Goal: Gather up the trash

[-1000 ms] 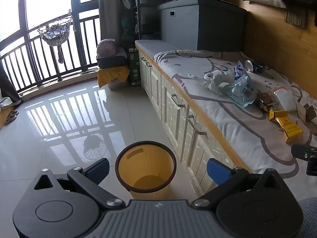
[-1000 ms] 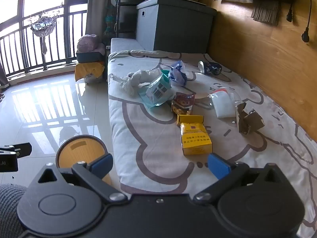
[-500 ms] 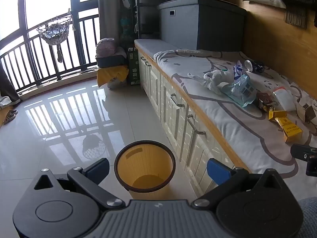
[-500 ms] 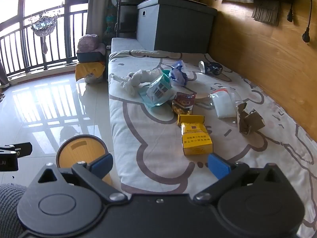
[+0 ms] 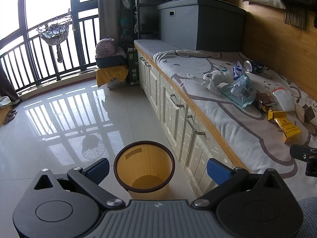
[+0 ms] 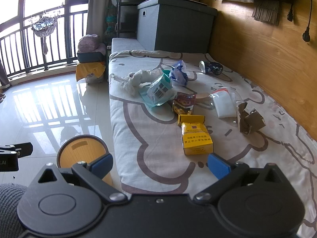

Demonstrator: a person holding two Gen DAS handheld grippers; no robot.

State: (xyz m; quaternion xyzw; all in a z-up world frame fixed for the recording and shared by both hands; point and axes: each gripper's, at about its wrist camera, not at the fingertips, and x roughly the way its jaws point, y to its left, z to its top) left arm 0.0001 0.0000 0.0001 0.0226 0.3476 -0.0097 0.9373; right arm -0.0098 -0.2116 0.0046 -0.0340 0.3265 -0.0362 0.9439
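We hold both tools wide open and empty: the left gripper (image 5: 157, 166) has its blue-padded jaws spread either side of the round yellow ribbed plastic wastebasket with a dark rim (image 5: 144, 169), which stands on the tiled floor straight ahead of and below them, against the white drawer fronts of the window bench. It looks empty inside.

The right gripper (image 6: 159, 163) has its jaws just as far apart, pointing over the cartoon-print bedsheet (image 6: 158, 138) where the rubbish lies. Nearest to us, dead ahead and slightly right of the midline between the jaws, is the flat yellow cardboard cigarette pack with its flap open (image 6: 196, 136). Its long axis runs nearly straight away from the jaws, tilted a little to the right, so our spread jaws would close across its short width with little or no wrist turn, we judge.

Beyond it, farther from the jaws, lie a dark red foil wrapper (image 6: 184, 103), a pale green printed plastic packet (image 6: 158, 91), a crumpled white plastic bag (image 6: 136, 79), a clear zip bag (image 6: 223, 103), a crumpled brown paper scrap (image 6: 249, 119) off to the right, and a blue drinks can (image 6: 211, 67) on its side at the far end.

The right tool is plainly the nearer one for the pack; from the left jaws that same pack (image 5: 288, 130) sits well off to the right, across the bench edge. The bin is down-left of the right jaws.
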